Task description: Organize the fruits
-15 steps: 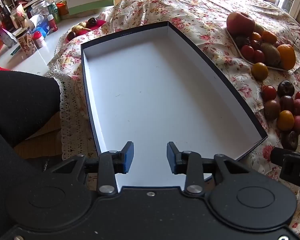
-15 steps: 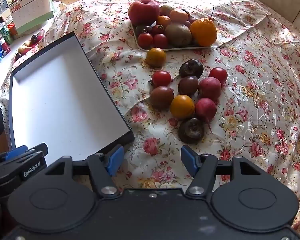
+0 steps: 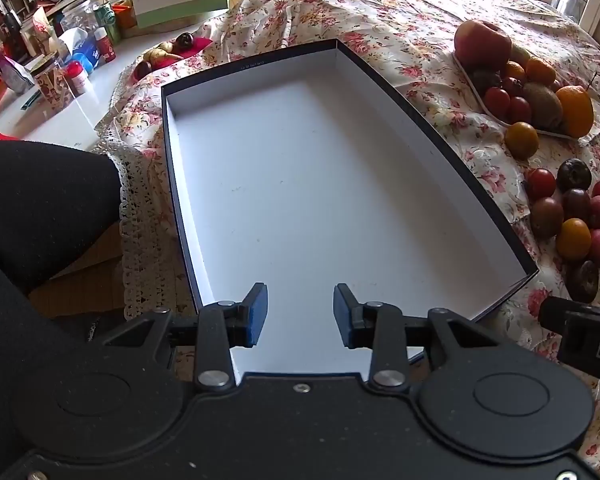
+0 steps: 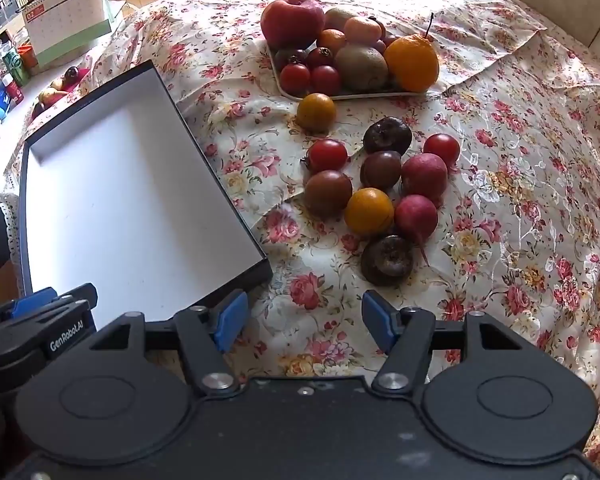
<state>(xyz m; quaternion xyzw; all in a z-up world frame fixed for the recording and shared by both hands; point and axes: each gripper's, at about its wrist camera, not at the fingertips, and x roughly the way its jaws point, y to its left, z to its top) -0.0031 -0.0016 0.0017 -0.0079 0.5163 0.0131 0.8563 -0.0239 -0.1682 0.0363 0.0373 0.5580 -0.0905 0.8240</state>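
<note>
Scene: a floral cloth covers the surface; an empty white box lies at the left, loose fruits at the right, and a tray heaped with more fruit sits beyond them.
Task things: a loose cluster of about ten small round fruits, red, dark brown, orange and pink, mostly touching one another; one orange fruit lies apart, just beside the tray.
Nearest fruit: a dark one with a dimpled top, at the near edge of the cluster.
Handling: judged light, smooth-skinned and round, so prone to roll on the cloth or slip from flat pads; the tomato-like ones look soft enough to bruise under a hard squeeze.
Where to hold: across the widest part, pads on opposite sides, coming from above; take an outer fruit first, so that neighbours are not pushed.
Right gripper: jaws wide, nothing between them; it hangs over bare cloth, with the dark fruit ahead and slightly to the right, apart from both pads.
Left gripper: jaws fairly wide and empty, poised over the near end of the box; the fruits lie well off to its right.
Box: nothing in it, its near right corner just beside the right gripper's left pad in the right wrist view.
</note>
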